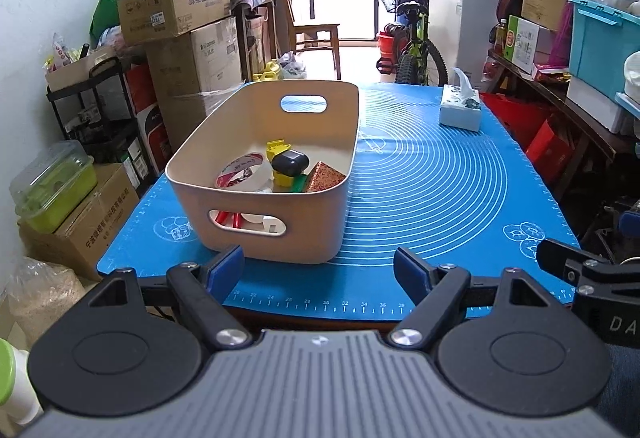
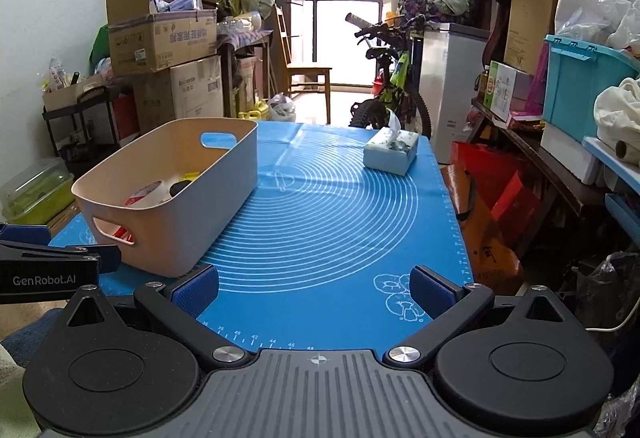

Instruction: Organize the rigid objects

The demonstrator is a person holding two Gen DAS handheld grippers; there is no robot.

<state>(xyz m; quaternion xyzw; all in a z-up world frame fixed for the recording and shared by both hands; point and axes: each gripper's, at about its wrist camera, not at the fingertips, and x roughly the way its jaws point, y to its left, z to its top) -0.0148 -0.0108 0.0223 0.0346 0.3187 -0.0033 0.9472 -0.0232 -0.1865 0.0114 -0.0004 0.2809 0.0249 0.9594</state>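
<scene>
Apparently the sorting is close to finished, or finished. The beige bin (image 1: 264, 173) sits on the blue mat (image 1: 440, 177) just ahead of the left gripper (image 1: 319, 270), slightly to its left, and it already holds the small things: a roll of tape (image 1: 244, 173), a black case (image 1: 291, 162) lying on yellow pieces (image 1: 279, 147), a brown speckled block (image 1: 325, 177) beside a green piece, and something red showing through the near handle slot. From the right gripper (image 2: 314, 288) the same bin lies ahead and to the left, well clear of its fingers.

Both grippers stand wide, nothing between their blue pads (image 1: 226, 266), and neither touches the bin. They hang side by side at the near edge of the mat.

Ahead of the right gripper the mat is bare, apart from a tissue box (image 2: 392, 151) far off towards the right corner. No loose rigid item remains on the mat in either view, so I judge that little is left, unless the bin itself is to be moved or emptied.
</scene>
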